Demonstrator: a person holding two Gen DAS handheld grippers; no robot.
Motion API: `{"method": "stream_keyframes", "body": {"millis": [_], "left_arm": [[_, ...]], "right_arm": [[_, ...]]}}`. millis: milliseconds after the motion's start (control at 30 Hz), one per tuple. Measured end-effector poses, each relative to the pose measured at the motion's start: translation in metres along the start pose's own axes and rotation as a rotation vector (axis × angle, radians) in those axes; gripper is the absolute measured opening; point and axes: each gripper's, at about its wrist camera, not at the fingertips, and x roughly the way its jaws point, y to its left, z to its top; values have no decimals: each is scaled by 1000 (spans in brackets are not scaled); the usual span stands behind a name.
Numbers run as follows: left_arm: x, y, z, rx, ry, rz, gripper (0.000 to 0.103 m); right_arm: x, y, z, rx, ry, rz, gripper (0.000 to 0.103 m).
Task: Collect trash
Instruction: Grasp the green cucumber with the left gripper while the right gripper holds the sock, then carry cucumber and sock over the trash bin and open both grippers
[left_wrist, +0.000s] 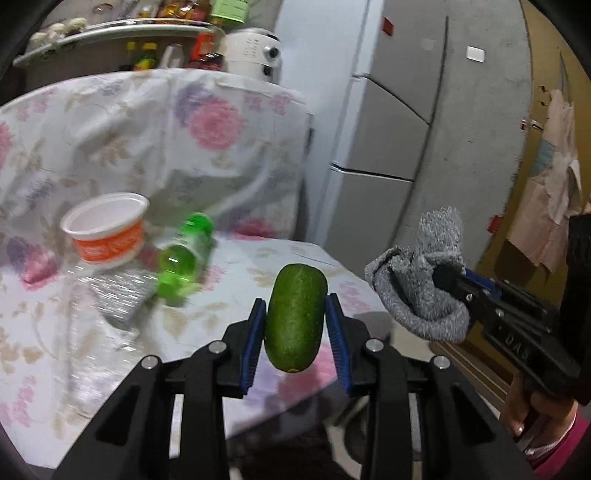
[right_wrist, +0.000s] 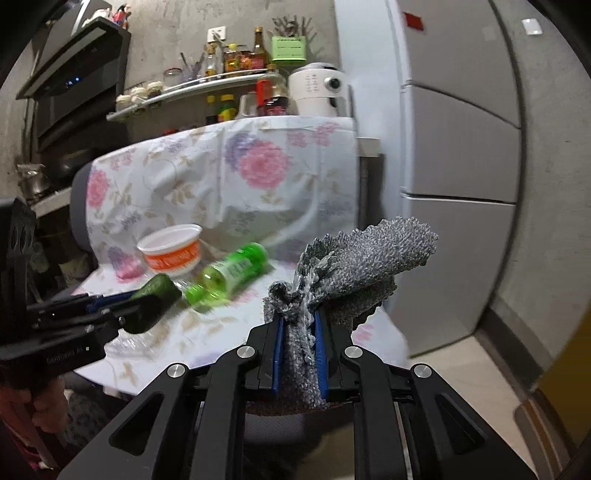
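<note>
Above the flowered tablecloth (left_wrist: 110, 369) I have both tools loaded and lifted clear of the table. My left gripper (left_wrist: 295, 325) is clamped across the middle of a small green cucumber (left_wrist: 295, 317), its blue pads pressing either flank, the cucumber standing roughly upright between them with both ends poking out. My right gripper (right_wrist: 299, 350) is closed narrow on a grey knitted cloth (right_wrist: 354, 266), which bunches between the pads and flops out ahead and to the right. From the left wrist view the right tool hangs just off the table's near-right edge, near the tall grey fridge (left_wrist: 388, 129). Left on the cloth-covered table are an orange-and-white plastic tub (left_wrist: 107, 229), standing open and looking empty, a green plastic bottle (left_wrist: 184, 254) lying on its side just beside it, and what seems to be crinkled clear plastic wrap (left_wrist: 118, 295) in front of them, too blurred to be sure. I judge this as the carry step: two items picked, neither yet dropped. No bin shows in either view, so I cannot say where it stands. Next I need to swing both grippers toward wherever the bin is, keep the squeeze steady so the smooth cucumber doesn't slide out, and release over the opening before returning for the bottle and tub.
</note>
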Motion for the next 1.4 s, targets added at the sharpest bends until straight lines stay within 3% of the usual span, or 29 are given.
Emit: {"method": "stream_keyframes", "body": {"millis": [300,567,933,1100,1167,1400], "left_arm": [[38,-92,-24,105,63,-212,32],[81,-156,-47,226,105,-317,32],[135,-197,-78,292,228,-389,32],[143,-208,-83,330,259,-408,33],[142,-208,-82,340,249,-406,43],[139,-198,-73,304,227,-374,43]], "right_arm": [[-59,-64,-48,79,20,-212,16],[-71,-117,-93,181,56,-340,17],[-50,-156,-153,265,172,-385,18],[-38,-170,-167,312,223,-398,34],[-33,-174,-171,324,255,-406,43],[-29,-178,-173,348,284,-405,45]]}}
